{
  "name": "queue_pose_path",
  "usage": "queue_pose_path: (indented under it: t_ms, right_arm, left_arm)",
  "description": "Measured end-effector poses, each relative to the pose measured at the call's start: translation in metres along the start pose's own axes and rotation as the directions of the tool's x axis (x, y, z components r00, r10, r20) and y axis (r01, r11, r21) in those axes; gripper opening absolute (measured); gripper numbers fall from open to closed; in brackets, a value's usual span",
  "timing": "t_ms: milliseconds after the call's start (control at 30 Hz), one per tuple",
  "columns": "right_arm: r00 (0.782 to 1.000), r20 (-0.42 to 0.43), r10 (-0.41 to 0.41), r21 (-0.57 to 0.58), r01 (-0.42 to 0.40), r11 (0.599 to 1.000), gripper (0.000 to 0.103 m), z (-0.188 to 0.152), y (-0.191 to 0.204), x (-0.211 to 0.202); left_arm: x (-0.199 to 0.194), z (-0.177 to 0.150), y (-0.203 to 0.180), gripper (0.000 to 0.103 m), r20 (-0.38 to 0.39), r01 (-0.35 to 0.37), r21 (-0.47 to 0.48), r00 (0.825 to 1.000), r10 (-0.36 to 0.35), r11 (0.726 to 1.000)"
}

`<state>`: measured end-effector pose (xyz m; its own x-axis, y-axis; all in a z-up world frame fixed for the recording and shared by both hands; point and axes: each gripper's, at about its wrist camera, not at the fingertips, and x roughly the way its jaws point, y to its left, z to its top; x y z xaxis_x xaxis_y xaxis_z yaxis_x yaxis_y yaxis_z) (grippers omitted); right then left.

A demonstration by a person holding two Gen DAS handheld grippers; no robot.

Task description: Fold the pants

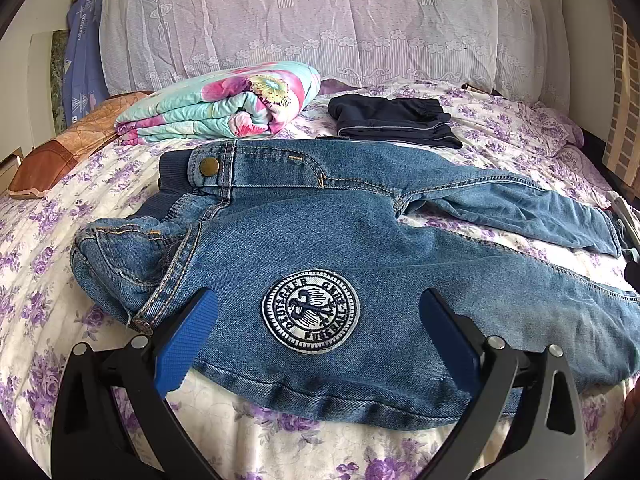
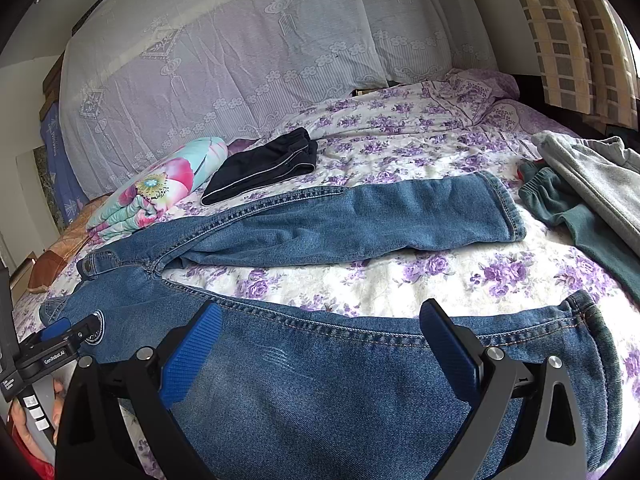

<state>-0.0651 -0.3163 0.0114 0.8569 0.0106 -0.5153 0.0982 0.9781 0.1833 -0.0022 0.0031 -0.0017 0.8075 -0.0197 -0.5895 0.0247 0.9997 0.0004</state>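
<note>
A pair of small blue jeans (image 1: 360,240) lies spread flat on a bed (image 1: 60,248) covered with a purple-flowered quilt, the waistband with its brass button (image 1: 209,166) toward the left and the two legs splayed apart to the right, a strip of quilt showing between them. The left tongs (image 1: 318,322) are released, their blue pads (image 1: 188,340) wide apart just above the near hip of the jeans, framing a round embroidered patch (image 1: 311,312) sewn on the denim. The right tongs (image 2: 320,340) are likewise spread open, empty, over the lower part of the near leg (image 2: 320,380), with the leg's hem (image 2: 592,320) off to their right. The far leg (image 2: 360,220) stretches across the quilt beyond, its cuff just beside a dark green garment (image 2: 568,208) and a grey garment (image 2: 600,180) at the right edge of the bed. Behind the jeans sit a folded dark navy garment (image 1: 396,124) and, left of it, a folded floral blanket (image 1: 224,108); a white lace cover (image 1: 320,20) drapes the headboard behind. In the right wrist view part of the person's hand (image 2: 24,428) shows at the lower left, holding the left tool
</note>
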Motion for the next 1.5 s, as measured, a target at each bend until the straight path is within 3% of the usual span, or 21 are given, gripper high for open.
queue_pose_path:
  t_ms: [1500]
  right_arm:
    - [1.0,-0.014,0.02,0.019,-0.019,1.0,0.1,-0.0006,-0.001,0.0011]
  left_arm:
    - [-0.0009,-0.0016,0.0036,0.098,-0.012,0.017,-0.013,1.0,-0.017,1.0]
